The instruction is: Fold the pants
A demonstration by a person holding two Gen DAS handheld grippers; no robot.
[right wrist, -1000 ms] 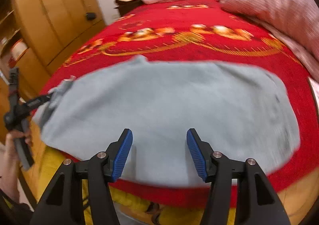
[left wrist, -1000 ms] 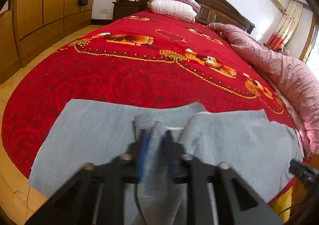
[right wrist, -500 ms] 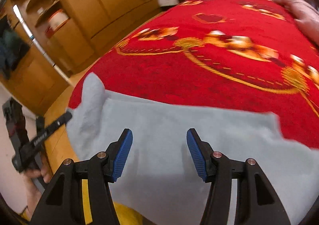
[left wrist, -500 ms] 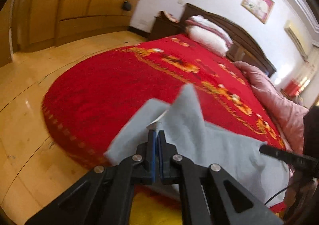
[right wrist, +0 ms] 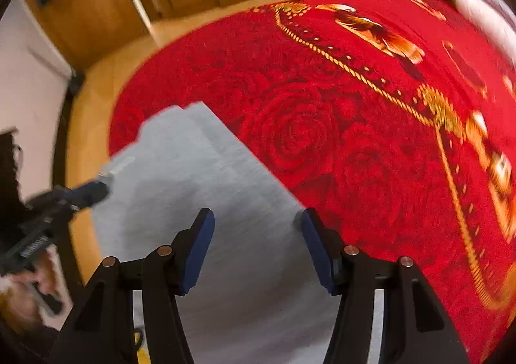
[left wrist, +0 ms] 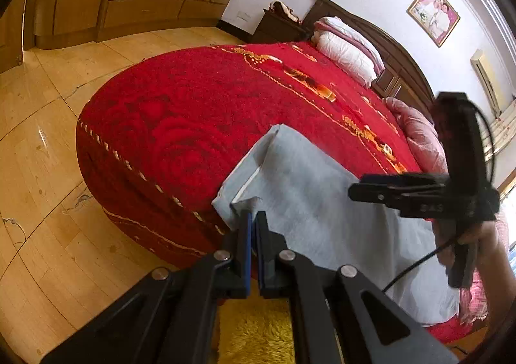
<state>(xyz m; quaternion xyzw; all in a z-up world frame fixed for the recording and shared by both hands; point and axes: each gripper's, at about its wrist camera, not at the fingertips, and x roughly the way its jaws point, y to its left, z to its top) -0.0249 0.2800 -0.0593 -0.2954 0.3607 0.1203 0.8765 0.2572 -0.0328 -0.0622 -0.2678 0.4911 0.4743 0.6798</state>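
Note:
Light grey pants (left wrist: pixel 309 196) lie folded lengthwise along the near edge of a red bed. My left gripper (left wrist: pixel 253 222) is shut on the pants' corner at the bed's left end; it also shows in the right wrist view (right wrist: pixel 96 191), pinching that corner. My right gripper (right wrist: pixel 258 235) is open and empty, hovering over the grey cloth (right wrist: pixel 209 190). In the left wrist view it (left wrist: pixel 364 186) floats above the pants at the right, held by a hand.
The red patterned bedspread (left wrist: pixel 200 112) covers the bed. Pillows (left wrist: pixel 348 48) and a dark headboard are at the far end, a pink quilt (left wrist: pixel 419 138) at the right. Wooden floor (left wrist: pixel 42 151) and wardrobes lie left. A yellow rug (left wrist: pixel 258 331) is below.
My left gripper has carried the pants' edge across to the left, laying one half over the other. My right gripper has swung left above the cloth, still open.

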